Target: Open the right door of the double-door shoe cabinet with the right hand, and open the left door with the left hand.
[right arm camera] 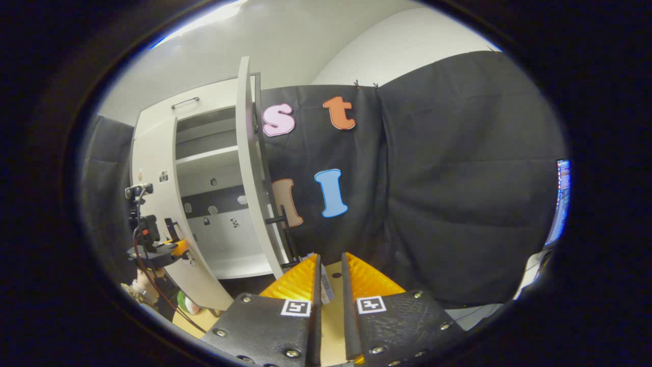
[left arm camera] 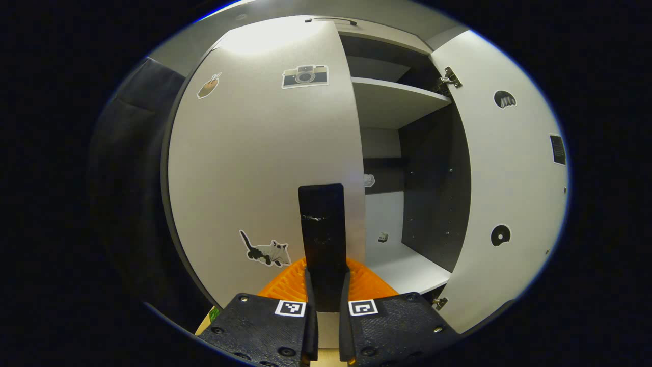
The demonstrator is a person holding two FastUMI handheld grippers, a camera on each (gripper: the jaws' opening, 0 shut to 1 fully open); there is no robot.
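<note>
Up close in the left gripper view, the left gripper [left arm camera: 326, 285] has its orange fingers clamped on the black handle [left arm camera: 322, 229] of the left door [left arm camera: 254, 163] — that door's barely ajar. Farther right, the right door [left arm camera: 509, 193] is swung wide, shelves [left arm camera: 392, 99] showing. Right gripper [right arm camera: 330, 280] — jaws nearly together, holding nothing, near the right door's edge [right arm camera: 254, 173].
</note>
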